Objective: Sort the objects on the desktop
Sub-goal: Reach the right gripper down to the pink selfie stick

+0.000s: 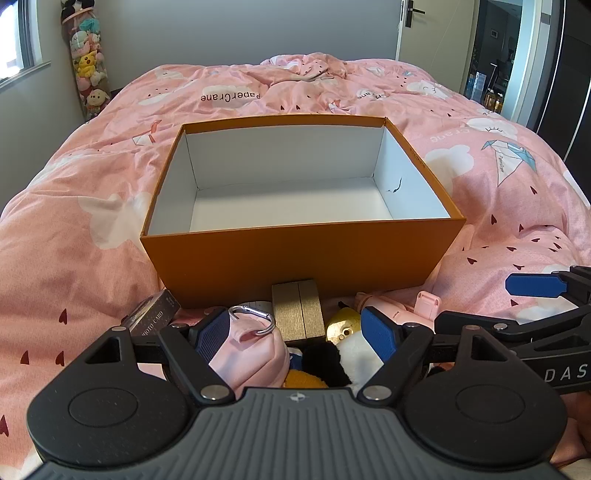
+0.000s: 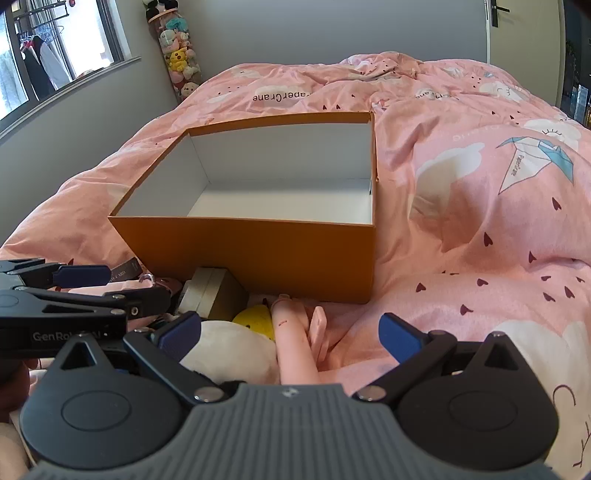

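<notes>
An empty orange box (image 1: 295,258) (image 2: 251,251) with a white inside stands on the bed. Against its near wall lies a heap: a dark photo card box (image 1: 153,317) (image 2: 123,273), a pink pouch (image 1: 255,350) with a metal carabiner (image 1: 255,321), a small gold box (image 1: 297,314) (image 2: 214,291), a black, white and yellow plush toy (image 1: 354,347) (image 2: 229,354) and a pink plastic item (image 1: 391,308) (image 2: 303,332). My left gripper (image 1: 295,332) hangs open over the pouch and plush toy, holding nothing. My right gripper (image 2: 291,334) is open over the pink item, beside the left.
A rumpled pink duvet (image 1: 498,192) (image 2: 480,221) covers the whole bed and rises in folds right of the box. A hanging column of plush toys (image 1: 88,62) fills the far left corner by a window. A door (image 1: 410,14) is at the far right.
</notes>
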Tool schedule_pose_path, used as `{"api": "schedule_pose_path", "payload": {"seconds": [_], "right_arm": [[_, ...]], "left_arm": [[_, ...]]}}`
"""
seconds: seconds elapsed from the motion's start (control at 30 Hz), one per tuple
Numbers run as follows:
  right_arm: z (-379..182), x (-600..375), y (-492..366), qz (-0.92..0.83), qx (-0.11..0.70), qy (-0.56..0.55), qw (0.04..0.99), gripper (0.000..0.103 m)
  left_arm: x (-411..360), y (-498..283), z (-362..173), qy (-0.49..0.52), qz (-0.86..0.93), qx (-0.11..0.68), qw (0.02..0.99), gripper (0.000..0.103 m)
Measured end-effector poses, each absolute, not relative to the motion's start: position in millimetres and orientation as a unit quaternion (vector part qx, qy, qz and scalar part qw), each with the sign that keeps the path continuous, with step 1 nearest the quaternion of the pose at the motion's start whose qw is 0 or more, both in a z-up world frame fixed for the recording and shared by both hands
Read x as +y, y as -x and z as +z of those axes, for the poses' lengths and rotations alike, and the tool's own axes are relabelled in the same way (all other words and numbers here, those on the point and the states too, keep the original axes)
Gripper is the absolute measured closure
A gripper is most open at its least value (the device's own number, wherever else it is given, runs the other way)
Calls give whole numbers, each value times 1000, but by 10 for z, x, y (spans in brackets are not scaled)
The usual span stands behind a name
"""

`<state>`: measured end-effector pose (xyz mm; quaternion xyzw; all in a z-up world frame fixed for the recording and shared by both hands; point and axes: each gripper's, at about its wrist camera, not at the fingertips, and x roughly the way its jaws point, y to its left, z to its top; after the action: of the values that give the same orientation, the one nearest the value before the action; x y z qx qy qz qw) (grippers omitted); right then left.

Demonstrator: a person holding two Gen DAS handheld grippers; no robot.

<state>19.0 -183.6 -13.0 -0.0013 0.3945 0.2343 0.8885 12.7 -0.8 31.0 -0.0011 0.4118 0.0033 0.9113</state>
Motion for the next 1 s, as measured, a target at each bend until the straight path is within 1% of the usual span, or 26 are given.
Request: {"api": "schedule_pose_path", "payload": {"seconds": [0.9, 1.0], "right_arm": [[-165, -1836, -218, 234, 407, 0, 883, 1], [-138, -1892, -243, 233, 402, -13, 886, 1]], "left_arm": [[6, -124, 287, 3, 2, 414, 910, 10], [30, -126, 329, 4, -2, 414, 910, 10]]}}
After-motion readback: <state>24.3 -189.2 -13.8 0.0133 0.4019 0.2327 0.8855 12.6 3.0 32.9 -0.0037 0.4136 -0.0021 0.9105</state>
